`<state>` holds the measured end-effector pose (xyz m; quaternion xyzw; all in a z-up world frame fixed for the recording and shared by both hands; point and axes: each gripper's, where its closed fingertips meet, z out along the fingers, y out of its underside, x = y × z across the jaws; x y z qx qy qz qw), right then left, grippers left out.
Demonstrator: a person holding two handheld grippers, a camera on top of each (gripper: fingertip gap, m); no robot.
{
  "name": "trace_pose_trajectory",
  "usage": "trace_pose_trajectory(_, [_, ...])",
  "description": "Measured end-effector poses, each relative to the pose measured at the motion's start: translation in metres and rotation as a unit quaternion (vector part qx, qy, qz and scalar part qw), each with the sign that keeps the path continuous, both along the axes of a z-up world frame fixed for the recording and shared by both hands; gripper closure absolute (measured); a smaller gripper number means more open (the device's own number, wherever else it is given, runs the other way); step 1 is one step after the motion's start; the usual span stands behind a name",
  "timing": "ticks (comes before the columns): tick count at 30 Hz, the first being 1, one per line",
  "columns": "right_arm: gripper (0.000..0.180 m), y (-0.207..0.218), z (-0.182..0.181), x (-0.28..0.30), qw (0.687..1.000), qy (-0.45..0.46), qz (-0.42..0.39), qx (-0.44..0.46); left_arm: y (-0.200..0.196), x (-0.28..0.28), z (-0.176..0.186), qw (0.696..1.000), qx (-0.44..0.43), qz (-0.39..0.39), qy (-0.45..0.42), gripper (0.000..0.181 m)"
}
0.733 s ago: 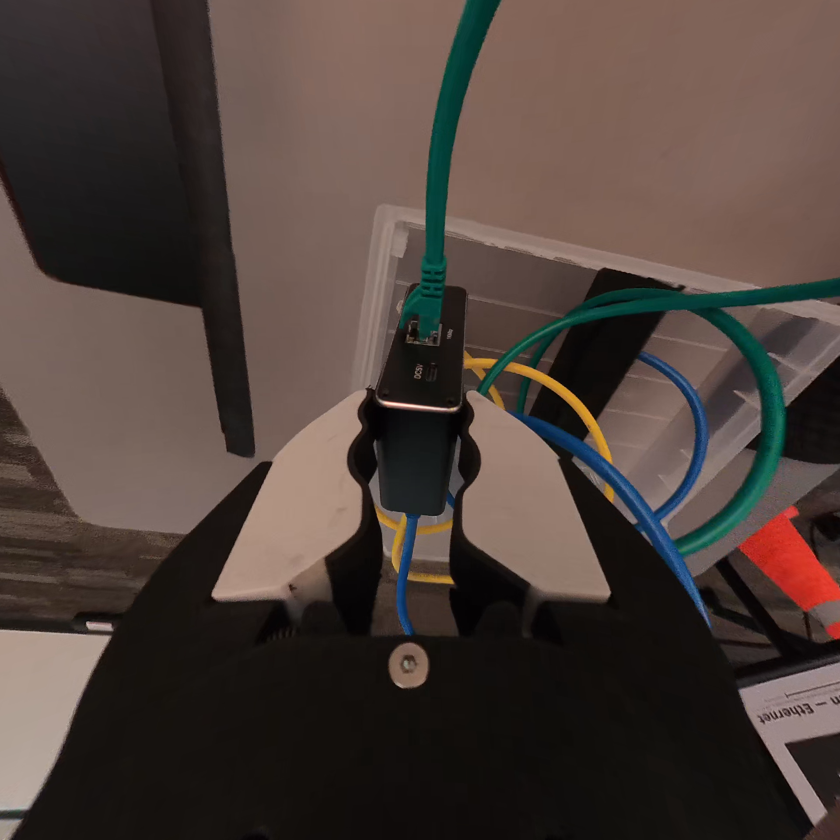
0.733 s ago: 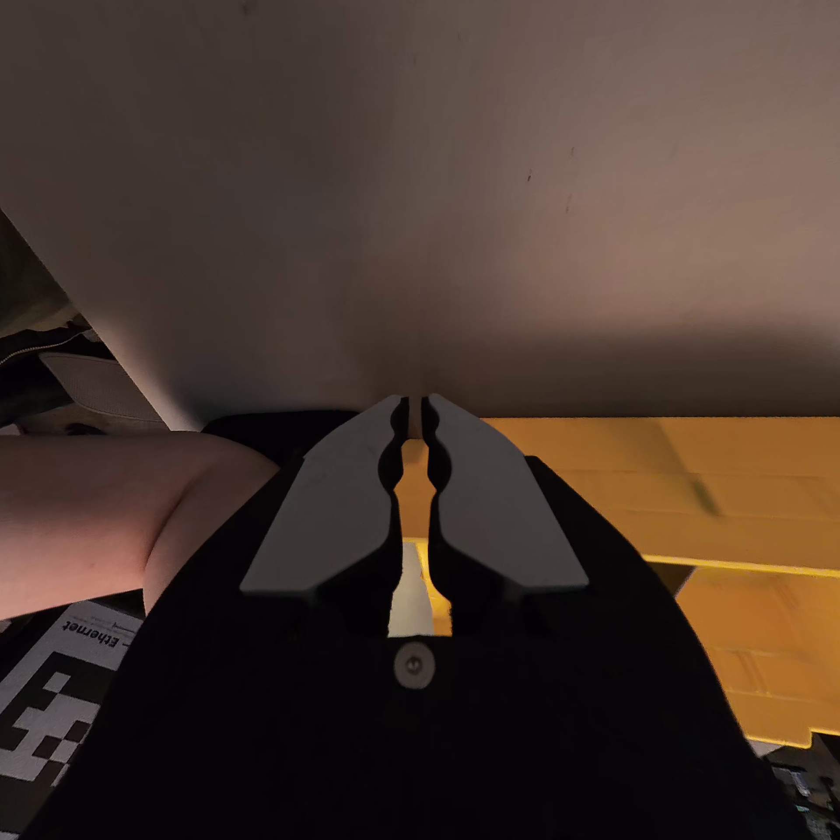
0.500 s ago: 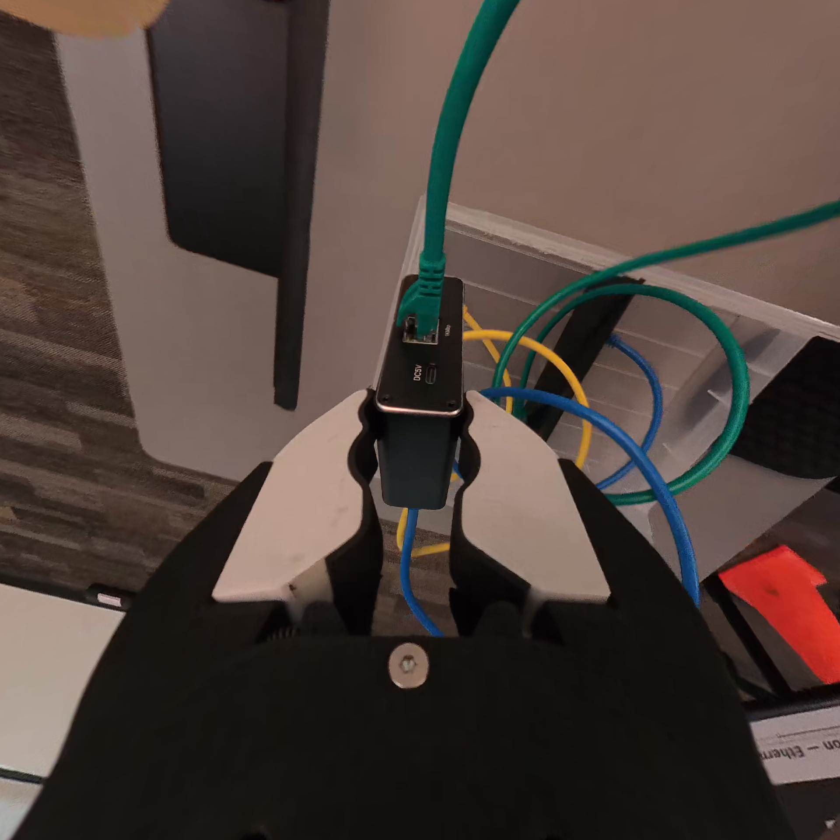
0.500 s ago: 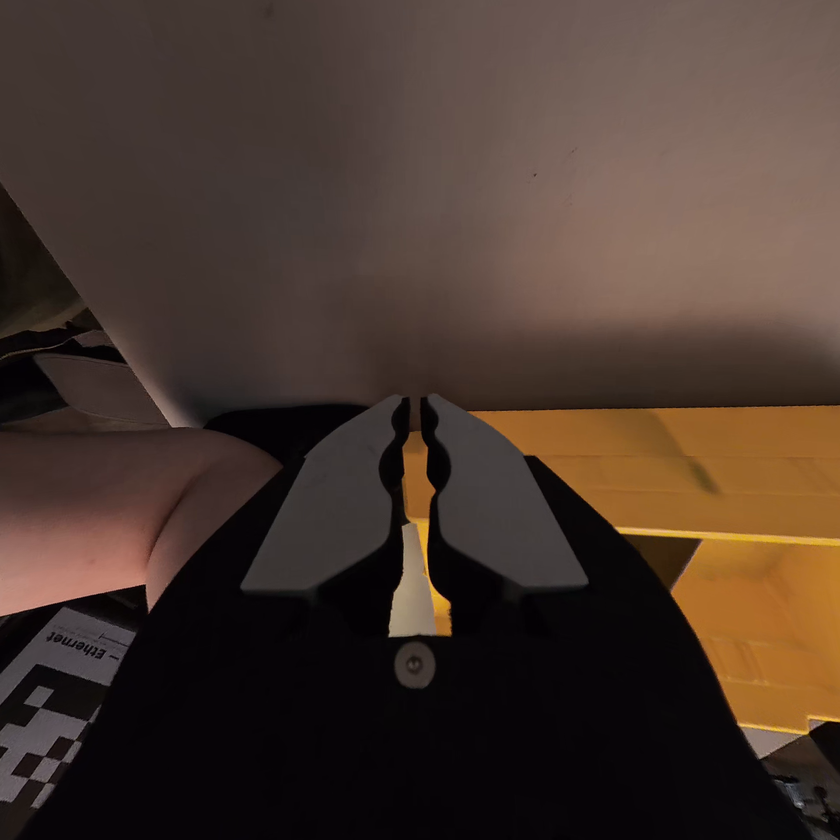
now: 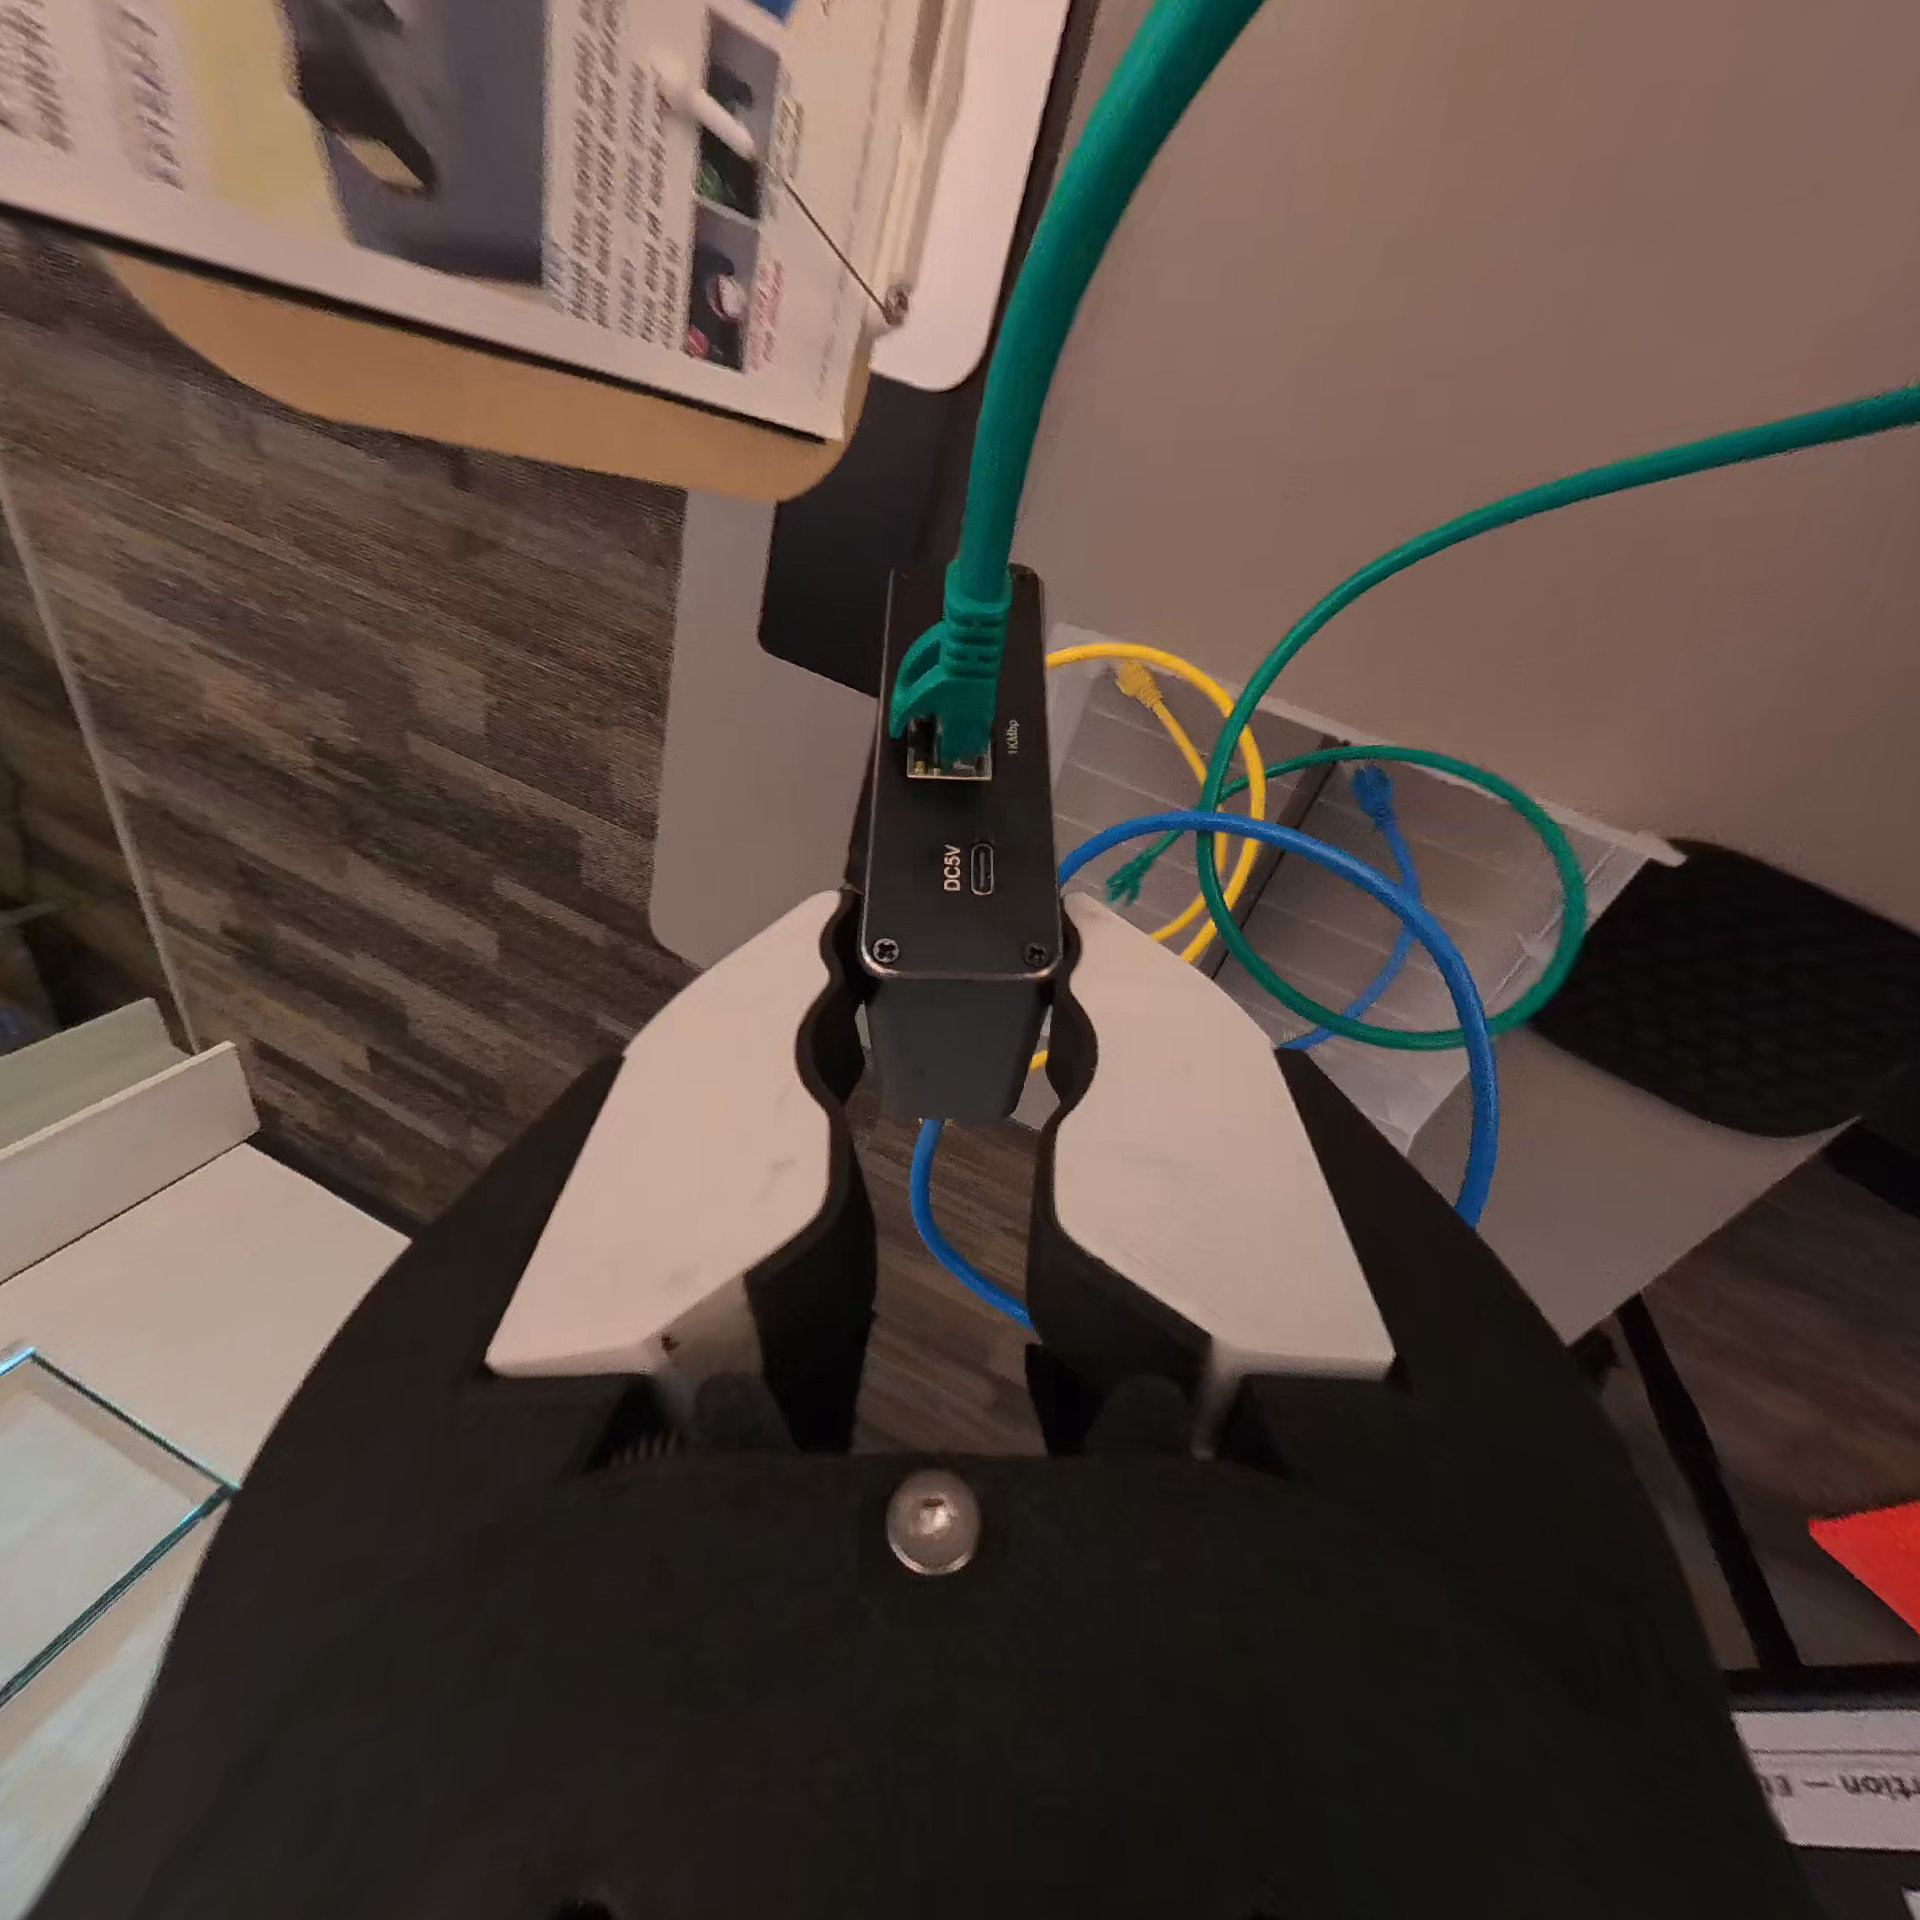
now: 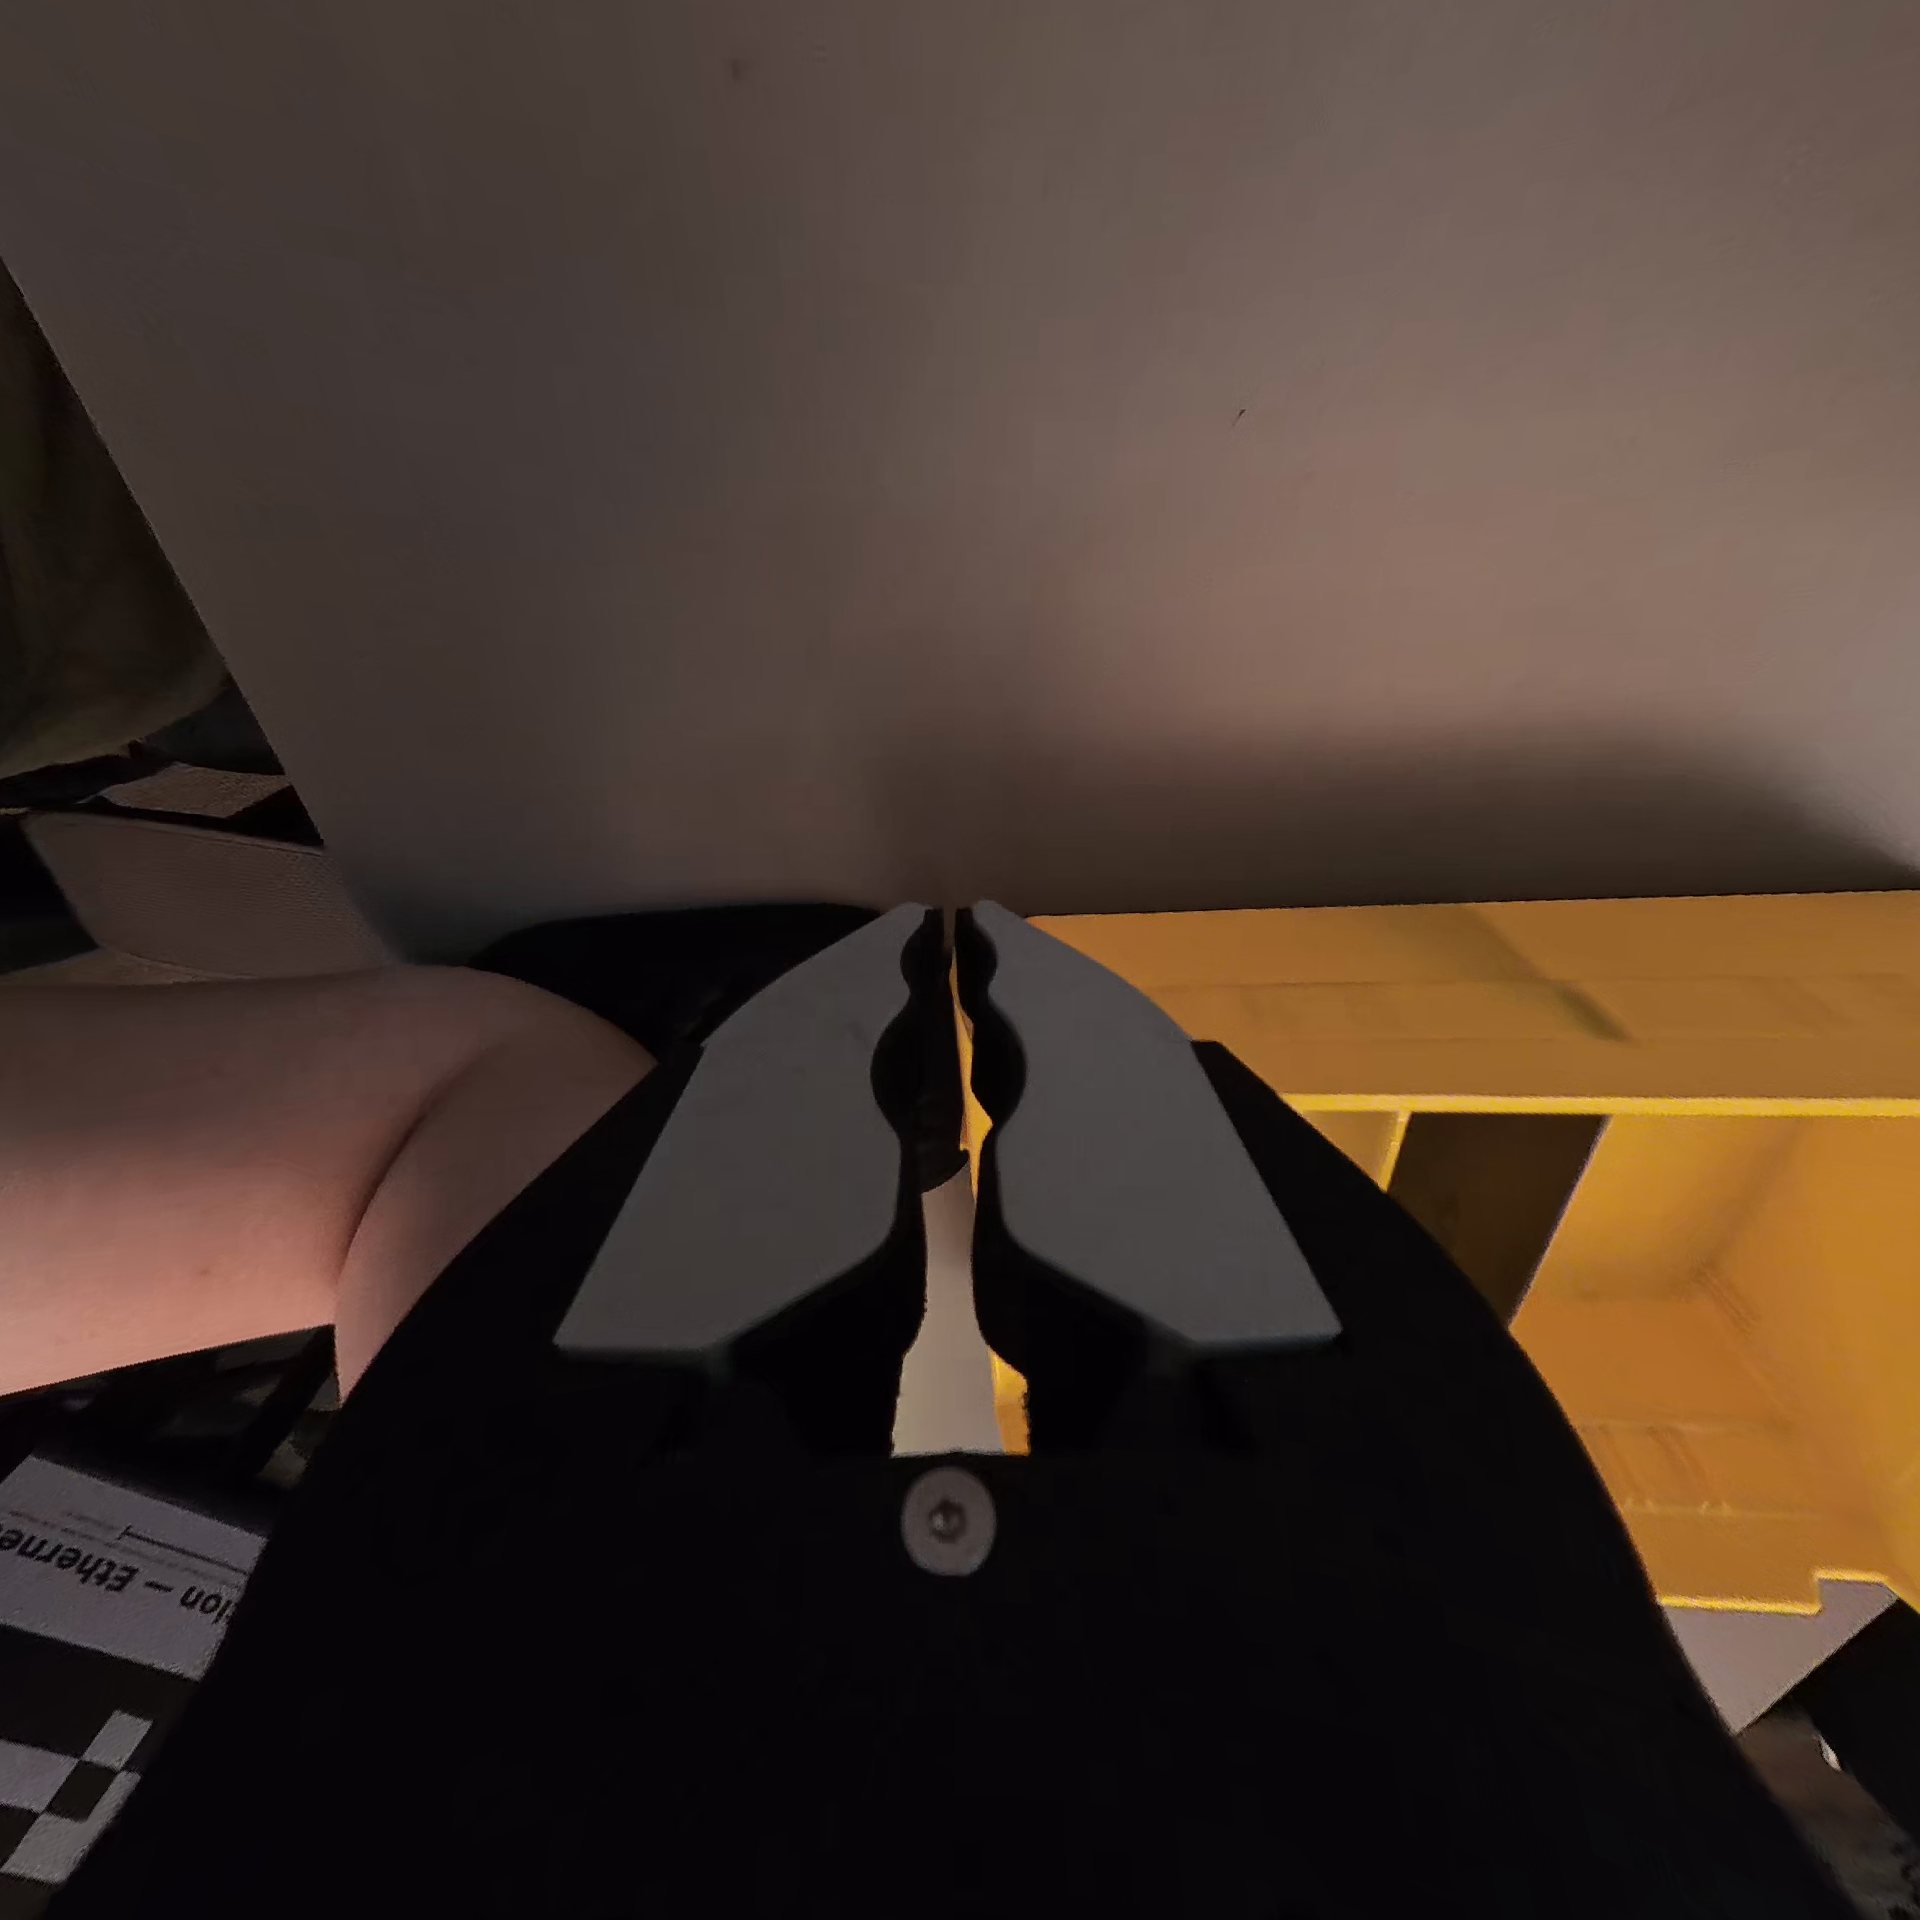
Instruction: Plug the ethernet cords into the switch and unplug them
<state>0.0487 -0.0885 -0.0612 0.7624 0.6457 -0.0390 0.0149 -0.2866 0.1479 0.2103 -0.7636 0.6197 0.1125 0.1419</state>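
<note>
Switch (image 5: 961, 914) is sitting clamped between the left claw (image 5: 956, 935) fingers, raised off the worktop, with the green cord (image 5: 1049, 312) plugged into the port on its end face. Below the switch a blue cord (image 5: 1455, 997) is leaving its hidden far end; beyond it to the right, loose yellow (image 5: 1236, 727), blue and thin green loops are lying over a clear bin (image 5: 1621, 873).

From the right wrist, the right claw (image 6: 951, 920) is nearly closed on nothing, pointing at a pale wall away from the switch. It probably needs swinging over to the green plug (image 5: 961, 675), pinching the latch tab, while the left is bracing the switch steady.
</note>
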Motion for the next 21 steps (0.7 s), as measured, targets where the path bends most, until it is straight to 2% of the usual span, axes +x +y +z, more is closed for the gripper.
trace_pose_trajectory(8, [0.177,-0.006,0.005,0.004,1.000,0.015,0.006,0.000,-0.024,0.055,0.100,0.997,0.059,-0.002,-0.043,0.148])
trace_pose_trajectory(12, [0.177,-0.007,0.007,0.007,1.000,0.025,0.005,0.003,-0.041,0.088,0.133,0.995,0.081,-0.022,-0.062,0.148])
trace_pose_trajectory(15, [0.177,-0.008,0.011,0.011,0.999,0.039,0.003,0.005,-0.051,0.112,0.135,0.993,0.083,-0.046,-0.065,0.148])
trace_pose_trajectory(21, [0.177,-0.010,0.023,0.034,0.995,0.092,-0.028,0.017,-0.055,0.154,0.113,0.992,0.072,-0.083,-0.059,0.148])
